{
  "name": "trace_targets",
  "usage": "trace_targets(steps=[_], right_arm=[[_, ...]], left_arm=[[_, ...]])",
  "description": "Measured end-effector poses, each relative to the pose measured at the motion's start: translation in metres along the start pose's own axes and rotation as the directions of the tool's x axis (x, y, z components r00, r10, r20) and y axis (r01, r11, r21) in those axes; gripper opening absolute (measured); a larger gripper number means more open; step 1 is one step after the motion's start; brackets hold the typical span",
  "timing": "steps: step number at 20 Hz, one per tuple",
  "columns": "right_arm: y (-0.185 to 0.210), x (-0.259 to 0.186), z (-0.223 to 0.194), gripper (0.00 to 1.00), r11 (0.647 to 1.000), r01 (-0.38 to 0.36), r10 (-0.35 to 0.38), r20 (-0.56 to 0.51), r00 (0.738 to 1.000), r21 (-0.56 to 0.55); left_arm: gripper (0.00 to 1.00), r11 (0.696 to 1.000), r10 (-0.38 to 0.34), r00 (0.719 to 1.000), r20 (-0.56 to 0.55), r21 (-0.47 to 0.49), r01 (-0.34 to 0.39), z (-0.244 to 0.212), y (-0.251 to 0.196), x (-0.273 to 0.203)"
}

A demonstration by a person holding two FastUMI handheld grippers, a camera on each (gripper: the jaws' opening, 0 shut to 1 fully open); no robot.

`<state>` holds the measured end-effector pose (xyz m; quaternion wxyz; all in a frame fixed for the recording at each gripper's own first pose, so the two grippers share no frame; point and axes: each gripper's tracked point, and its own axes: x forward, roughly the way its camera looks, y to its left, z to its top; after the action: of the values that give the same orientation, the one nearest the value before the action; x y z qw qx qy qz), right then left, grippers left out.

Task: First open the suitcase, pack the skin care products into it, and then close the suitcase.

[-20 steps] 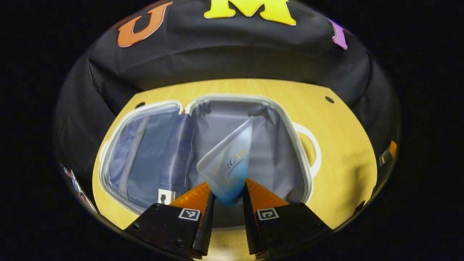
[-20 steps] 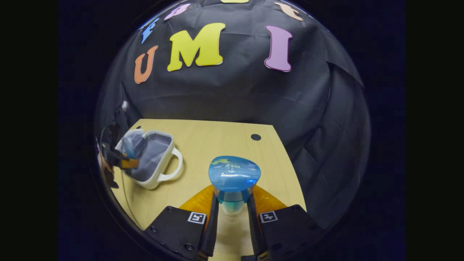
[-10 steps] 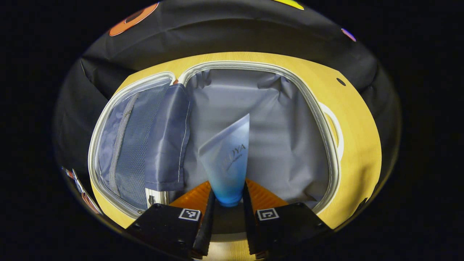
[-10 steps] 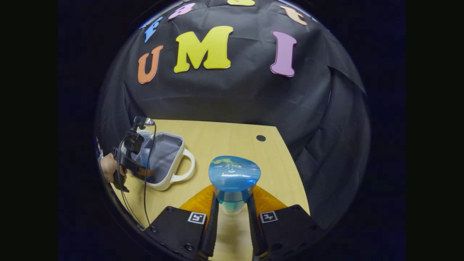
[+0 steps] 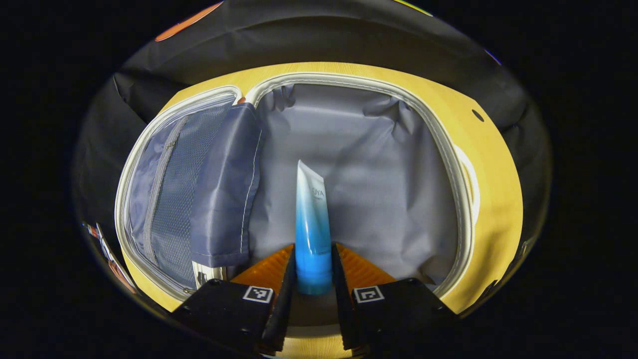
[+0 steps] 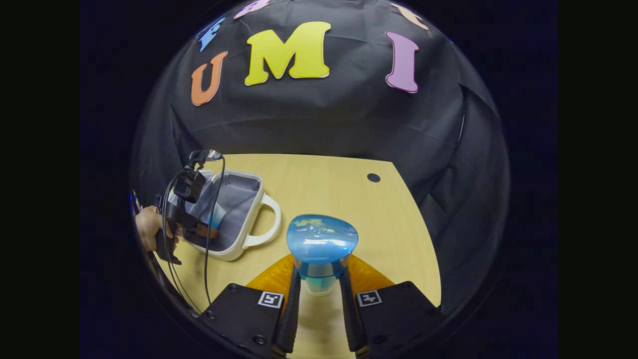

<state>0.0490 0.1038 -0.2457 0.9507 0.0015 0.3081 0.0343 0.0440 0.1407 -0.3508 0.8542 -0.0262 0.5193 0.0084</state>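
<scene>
The white suitcase [image 5: 451,164] lies open on the table, its grey lining showing. My left gripper [image 5: 310,271] is shut on a blue-and-white skin care tube [image 5: 310,219], held down inside the right half of the case, edge-on to the camera. In the right gripper view, my right gripper [image 6: 319,284] is shut on a blue-capped bottle [image 6: 321,242] above the table, to the right of the suitcase [image 6: 259,227]. There the left gripper [image 6: 202,230], held by a hand [image 6: 147,232], hangs over the case's near side.
The suitcase's left half carries a mesh zip pocket [image 5: 169,194] and a loose grey flap [image 5: 227,189]. A white handle [image 6: 266,219] sticks out on the case's right side. Bare wooden table [image 6: 339,194] stretches behind and right of the case, bounded by the black cloth wall.
The left gripper has sunk deeper into the suitcase and the tube has turned from face-on to edge-on. The right gripper with its bottle has shifted slightly; the case now looks nearer in its view.
</scene>
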Motion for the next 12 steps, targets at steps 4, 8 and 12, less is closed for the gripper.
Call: trace_targets(steps=[4, 8, 12], right_arm=[[0.039, 0.012, 0.017, 0.37, 0.998, -0.057, 0.057, 0.002, 0.998, -0.019], [0.099, 0.031, 0.036, 0.37, 0.990, -0.133, 0.133, -0.001, 0.991, -0.055], [0.164, 0.060, 0.034, 0.37, 0.976, -0.205, 0.202, -0.039, 0.979, -0.074]], left_arm=[[0.89, 0.998, -0.034, 0.986, 0.163, 0.056, 0.025, 0.021, -0.003, -0.051], [0.95, 0.994, 0.009, 0.934, 0.358, 0.097, -0.047, 0.038, 0.025, -0.122], [0.95, 0.987, 0.068, 0.879, 0.472, 0.097, -0.128, 0.035, 0.065, -0.177]])
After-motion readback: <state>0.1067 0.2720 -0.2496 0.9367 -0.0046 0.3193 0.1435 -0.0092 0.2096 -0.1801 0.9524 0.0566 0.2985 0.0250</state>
